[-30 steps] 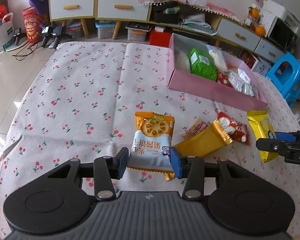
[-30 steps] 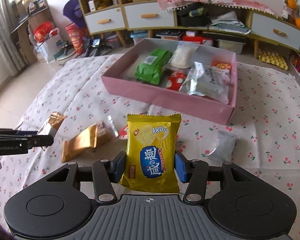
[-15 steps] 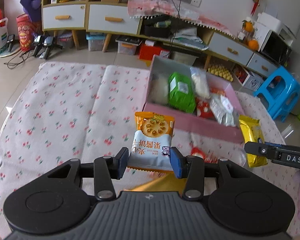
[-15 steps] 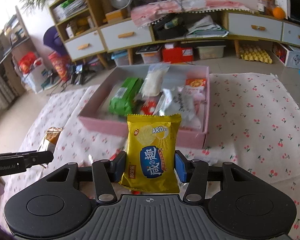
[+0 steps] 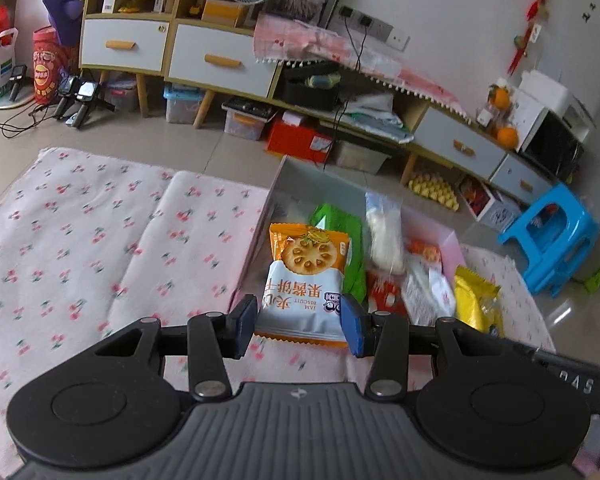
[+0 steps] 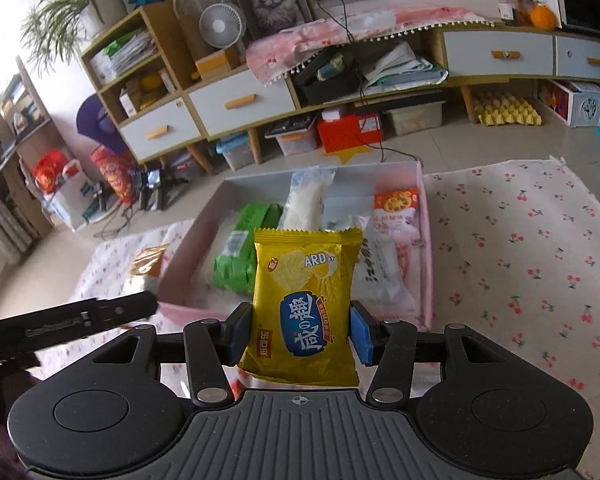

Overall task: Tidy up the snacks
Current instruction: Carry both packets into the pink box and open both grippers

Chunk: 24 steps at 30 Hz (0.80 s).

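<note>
Left hand-held gripper (image 5: 300, 320) pinched jam biscuit packet (image 5: 306, 280) above near edge of pink box (image 6: 427, 240). Right hand-held gripper (image 6: 300, 338) pinched yellow cracker packet (image 6: 306, 304) there too. Risk: slick pouches slipping early onto cherry-print cloth (image 6: 520, 248); box crowded, packets piling over rim.

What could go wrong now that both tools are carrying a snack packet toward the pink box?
1. The two tools are close: the left tool's body sits right beside the yellow cracker packet, so they could bump while lowering.
2. The pink box already looks crowded, with the green packet and others inside, so a dropped packet may land on top and slide out.
3. The jam biscuit packet is pinched only near its lower end, so it may sag or slip.
</note>
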Each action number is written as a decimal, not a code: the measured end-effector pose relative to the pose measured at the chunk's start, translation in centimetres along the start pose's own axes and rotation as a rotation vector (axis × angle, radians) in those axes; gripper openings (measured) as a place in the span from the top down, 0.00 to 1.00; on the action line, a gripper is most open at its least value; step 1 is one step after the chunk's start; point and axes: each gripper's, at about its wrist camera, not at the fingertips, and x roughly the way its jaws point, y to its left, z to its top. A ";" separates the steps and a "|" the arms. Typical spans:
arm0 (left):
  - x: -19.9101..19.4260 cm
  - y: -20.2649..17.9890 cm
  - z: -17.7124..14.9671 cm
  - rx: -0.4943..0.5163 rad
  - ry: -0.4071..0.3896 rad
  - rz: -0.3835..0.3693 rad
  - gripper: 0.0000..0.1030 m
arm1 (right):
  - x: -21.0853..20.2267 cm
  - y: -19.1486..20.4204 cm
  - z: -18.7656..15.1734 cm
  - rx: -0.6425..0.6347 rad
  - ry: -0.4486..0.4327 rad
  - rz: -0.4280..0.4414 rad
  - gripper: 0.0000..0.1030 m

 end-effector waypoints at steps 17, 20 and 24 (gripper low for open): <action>2.8 0.2 -0.2 0.040 -0.036 -0.004 0.59 | 4.0 -0.2 1.6 0.129 -0.062 0.084 0.52; 2.6 0.2 -0.2 0.042 -0.046 0.003 0.58 | 4.4 -0.2 1.6 0.150 -0.061 0.094 0.52; 2.8 -0.1 -0.3 0.059 -0.048 0.017 0.57 | 5.2 -0.2 1.6 0.170 -0.054 0.098 0.52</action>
